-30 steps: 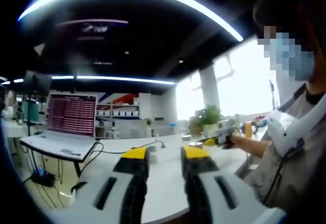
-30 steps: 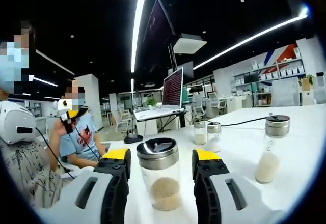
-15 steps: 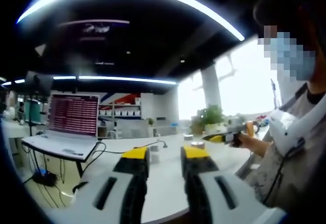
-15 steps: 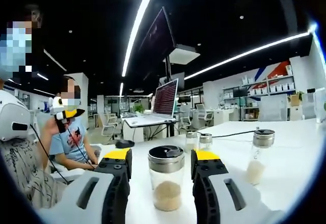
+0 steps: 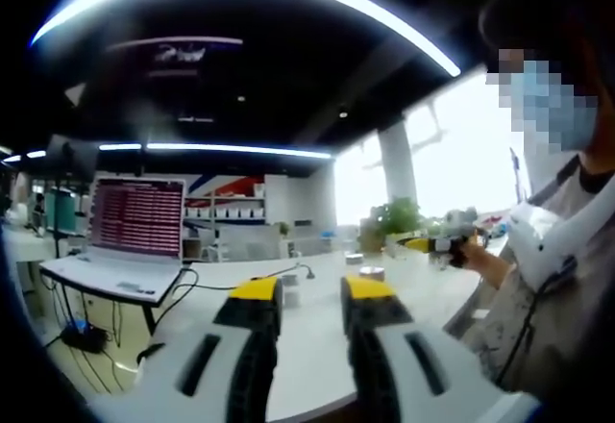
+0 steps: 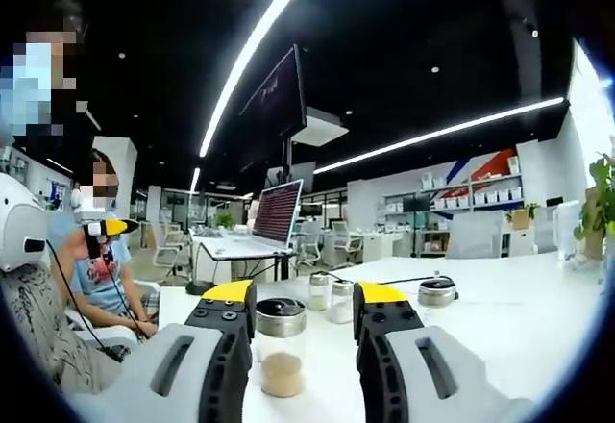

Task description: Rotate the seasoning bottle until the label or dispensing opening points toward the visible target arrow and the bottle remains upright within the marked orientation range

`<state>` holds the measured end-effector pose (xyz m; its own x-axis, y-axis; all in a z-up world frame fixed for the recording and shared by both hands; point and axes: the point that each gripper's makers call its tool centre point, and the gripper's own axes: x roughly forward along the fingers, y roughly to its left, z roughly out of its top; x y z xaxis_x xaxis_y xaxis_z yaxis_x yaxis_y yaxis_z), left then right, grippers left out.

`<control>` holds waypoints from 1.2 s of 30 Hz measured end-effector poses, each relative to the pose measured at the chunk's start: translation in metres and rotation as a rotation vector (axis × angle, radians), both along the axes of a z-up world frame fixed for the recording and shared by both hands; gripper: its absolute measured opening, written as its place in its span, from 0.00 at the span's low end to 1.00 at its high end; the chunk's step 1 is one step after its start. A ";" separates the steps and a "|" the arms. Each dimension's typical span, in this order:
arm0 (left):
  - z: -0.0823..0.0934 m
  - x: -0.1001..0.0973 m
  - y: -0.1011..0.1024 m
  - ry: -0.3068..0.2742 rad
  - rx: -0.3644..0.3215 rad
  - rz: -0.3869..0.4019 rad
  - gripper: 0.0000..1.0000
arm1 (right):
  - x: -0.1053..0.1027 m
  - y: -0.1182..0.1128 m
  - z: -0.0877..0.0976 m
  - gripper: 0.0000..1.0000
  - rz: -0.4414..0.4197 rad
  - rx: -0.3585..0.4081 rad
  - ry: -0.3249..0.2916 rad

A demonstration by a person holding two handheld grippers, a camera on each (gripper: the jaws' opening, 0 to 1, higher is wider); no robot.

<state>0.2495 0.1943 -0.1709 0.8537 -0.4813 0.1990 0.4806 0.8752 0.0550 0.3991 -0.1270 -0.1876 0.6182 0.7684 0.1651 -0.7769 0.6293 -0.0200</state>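
The seasoning bottle [image 6: 282, 358] stands upright on the white desk [image 6: 500, 327], its long axis vertical, a steel cap on top and pale granules in the bottom. It sits straight ahead of my right hand-held gripper [image 6: 302, 300], just beyond the yellow tips and in line with the gap between the jaws, which stand apart with nothing held. I judge this hand the nearer one for the turn; it needs to go forward so the jaws flank the glass. I cannot make out a label, an opening or a target arrow from here.

Farther off on the desk stand two small shakers [image 6: 330, 299] side by side, and a third bottle [image 6: 437, 293] to the right. A laptop [image 6: 261, 224] sits far left.

The left gripper view shows my left hand-held gripper [image 5: 311, 292] with jaws apart and empty, over bare desk, the laptop [image 5: 128, 234] at its left, and my right hand [image 5: 465, 248] at far right.
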 end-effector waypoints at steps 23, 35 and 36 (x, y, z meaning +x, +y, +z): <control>-0.002 0.014 -0.001 -0.001 0.017 -0.011 0.26 | 0.018 -0.055 -0.005 0.24 -0.201 0.061 0.079; -0.003 0.042 -0.006 -0.001 0.016 -0.094 0.26 | 0.013 -0.063 0.006 0.24 -0.260 0.095 0.062; -0.003 0.045 -0.007 0.001 0.015 -0.101 0.26 | 0.013 -0.066 0.008 0.24 -0.269 0.102 0.058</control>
<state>0.2947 0.1873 -0.1741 0.8010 -0.5676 0.1904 0.5663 0.8215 0.0668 0.4124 -0.1927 -0.1793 0.8085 0.5567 0.1910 -0.5795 0.8096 0.0936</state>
